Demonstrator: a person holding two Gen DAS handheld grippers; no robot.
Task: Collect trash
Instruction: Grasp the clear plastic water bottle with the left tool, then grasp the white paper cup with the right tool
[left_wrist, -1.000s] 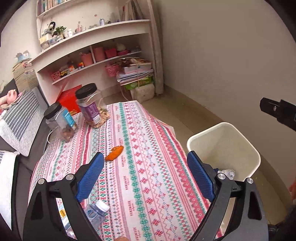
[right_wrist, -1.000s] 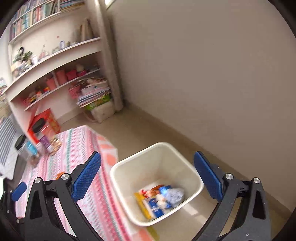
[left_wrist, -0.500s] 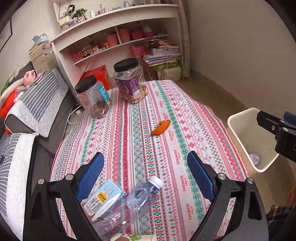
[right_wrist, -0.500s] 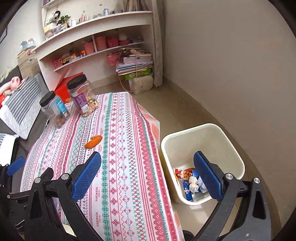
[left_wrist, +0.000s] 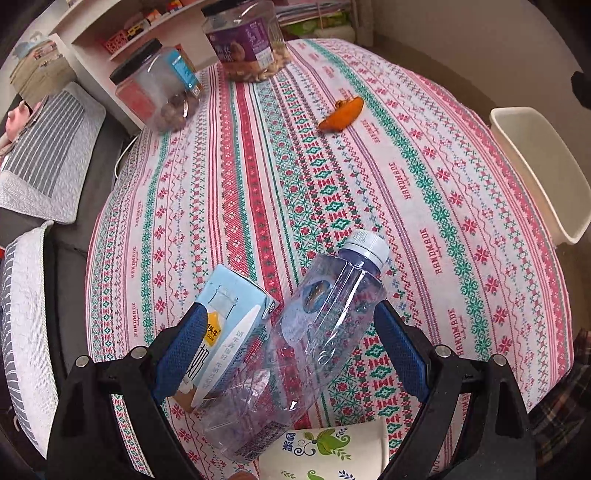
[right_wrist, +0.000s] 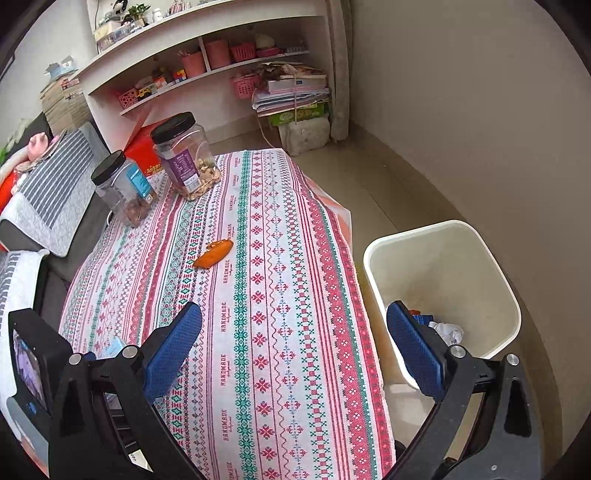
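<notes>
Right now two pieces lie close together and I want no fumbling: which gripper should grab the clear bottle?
Left gripper: open, already straddling the bottle and carton. Right gripper hangs open over bare tablecloth.

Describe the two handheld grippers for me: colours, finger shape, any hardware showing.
Both match: the left gripper and right gripper have black angular frames with triangular cut-outs, silver bolts at the joints, and flat fingers faced with blue textured pads. In the right wrist view the left unit carries a small lit screen. No cables or sleeves visible.
</notes>
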